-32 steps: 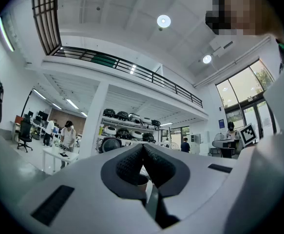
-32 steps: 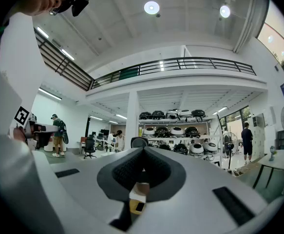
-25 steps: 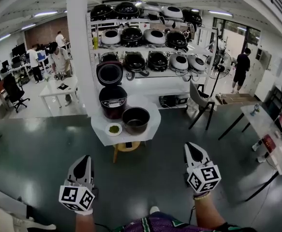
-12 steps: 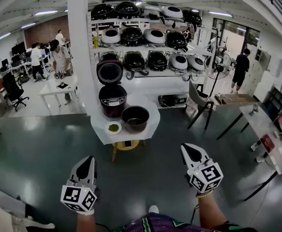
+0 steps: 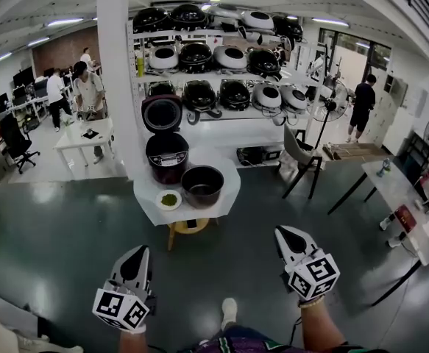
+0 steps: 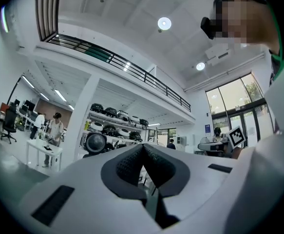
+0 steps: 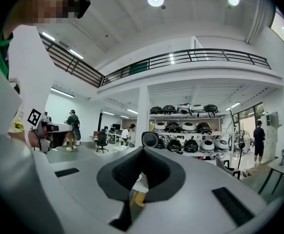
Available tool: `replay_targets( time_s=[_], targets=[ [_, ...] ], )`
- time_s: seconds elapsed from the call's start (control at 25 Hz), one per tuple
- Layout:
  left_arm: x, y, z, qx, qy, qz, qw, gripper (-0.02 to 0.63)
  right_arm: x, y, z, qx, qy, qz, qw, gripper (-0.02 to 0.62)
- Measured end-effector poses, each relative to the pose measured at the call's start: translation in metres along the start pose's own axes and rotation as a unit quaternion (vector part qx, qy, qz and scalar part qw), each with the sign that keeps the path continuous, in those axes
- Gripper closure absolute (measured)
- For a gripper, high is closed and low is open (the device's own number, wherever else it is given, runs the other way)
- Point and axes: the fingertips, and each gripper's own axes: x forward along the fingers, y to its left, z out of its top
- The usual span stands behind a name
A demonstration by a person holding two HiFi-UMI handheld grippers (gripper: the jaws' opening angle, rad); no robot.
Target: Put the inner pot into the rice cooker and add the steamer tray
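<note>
So the dark rice cooker (image 5: pixel 167 160) stood on the little white table (image 5: pixel 225 197), lid (image 5: pixel 162 114) flipped up. The dark inner pot (image 5: pixel 202 185) sat upright just beside it, not inside.

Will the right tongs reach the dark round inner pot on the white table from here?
Probably not yet: the right tongs, shut, hang well short of the dark round inner pot. Only grey floor lies between.
</note>
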Motion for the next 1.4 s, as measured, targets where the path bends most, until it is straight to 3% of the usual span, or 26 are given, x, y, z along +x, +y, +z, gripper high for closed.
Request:
replay_targets(
  time_s=[0.2,0.36,0.76,1.04,1.4],
  targets=[
    [0.031,0.012,-0.006,0.0,0.004,0.005,1.0,0.584,0.032,-0.026,-0.005,-0.006,-0.015,-0.009,1.0,0.592],
    [0.065,0.027,-0.004,-0.009,0.002,0.012,0.9999,0.584,0.071,-0.042,-0.003,-0.003,-0.029,0.013,1.0,0.592],
    [0.174,0.059,0.001,0.033,-0.004,0.049,0.9983,0.584,0.169,-0.112,0.019,0.003,-0.067,0.057,0.996,0.591],
    [0.231,0.073,-0.003,0.048,0.006,0.087,0.9951,0.584,0.22,-0.153,0.001,0.044,-0.052,0.106,0.992,0.589],
    [0.268,0.104,-0.008,0.065,0.024,0.111,0.9914,0.584,0.278,-0.17,-0.018,0.065,-0.037,0.115,0.99,0.589]
  ],
)
